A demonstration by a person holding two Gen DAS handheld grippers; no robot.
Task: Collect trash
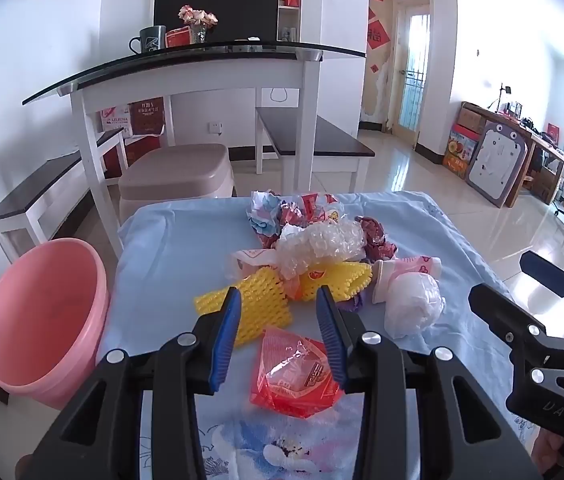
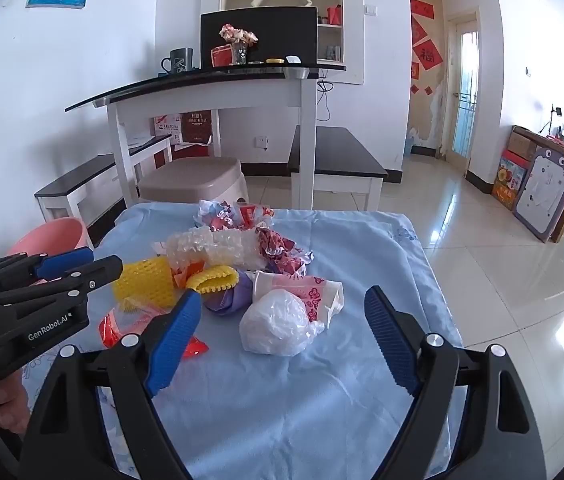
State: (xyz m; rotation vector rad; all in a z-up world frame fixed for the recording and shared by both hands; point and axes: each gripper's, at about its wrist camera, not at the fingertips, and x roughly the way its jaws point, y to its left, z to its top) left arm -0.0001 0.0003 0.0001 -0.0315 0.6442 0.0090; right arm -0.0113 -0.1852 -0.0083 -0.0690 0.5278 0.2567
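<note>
Barely started, by the look of it: the whole trash pile (image 1: 313, 248) sits heaped mid-table on the blue cloth (image 1: 170, 248), and the pink bin (image 1: 42, 320) waits off the table's edge at nine o'clock, nothing visible inside. The left gripper (image 1: 278, 304) hovers, jaws partly spread and empty, over the red wrapper (image 1: 295, 372) at six o'clock. The right gripper (image 2: 282, 312) gapes wide, empty, framing the white bag (image 2: 278, 324). Everything remains to be binned.
</note>
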